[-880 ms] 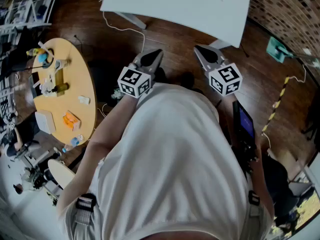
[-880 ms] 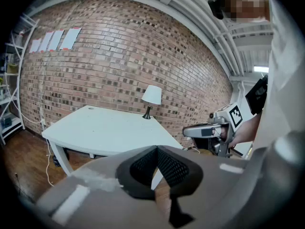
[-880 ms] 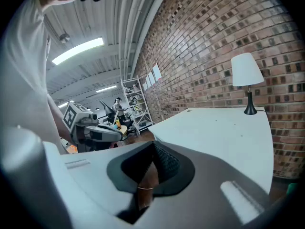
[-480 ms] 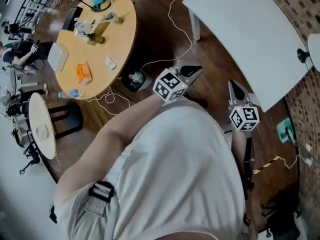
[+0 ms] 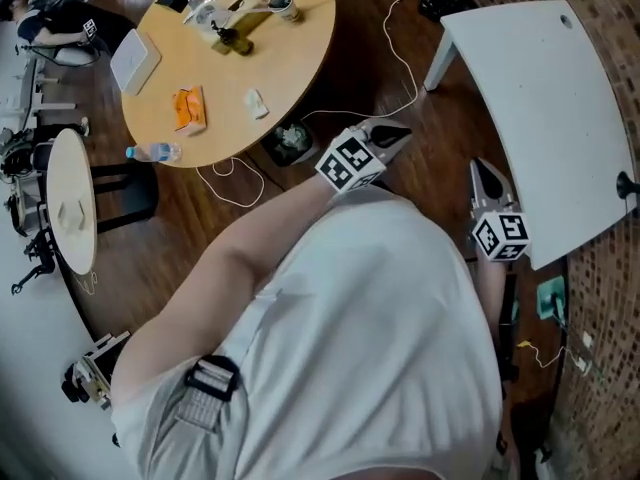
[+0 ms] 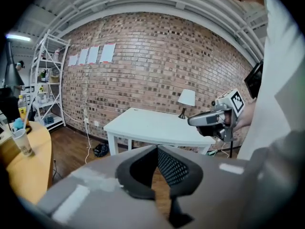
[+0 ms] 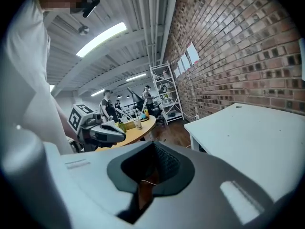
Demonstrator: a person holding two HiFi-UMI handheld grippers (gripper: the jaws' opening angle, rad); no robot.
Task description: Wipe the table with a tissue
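The left gripper [image 5: 397,131] is held out ahead of the torso [image 5: 350,338] on a bare, bent left arm [image 5: 225,268]. It points slightly downward, with its jaws closed tip to tip and nothing between them. The right gripper [image 5: 483,171] is carried near it at a similar tilt, jaws likewise together and empty, its arm largely hidden by the torso.

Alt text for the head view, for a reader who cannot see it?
Seen from above, a person in a white shirt holds a left hand-held gripper and a right hand-held gripper, both shut and empty, over a wood floor between a round wooden table and a white table.
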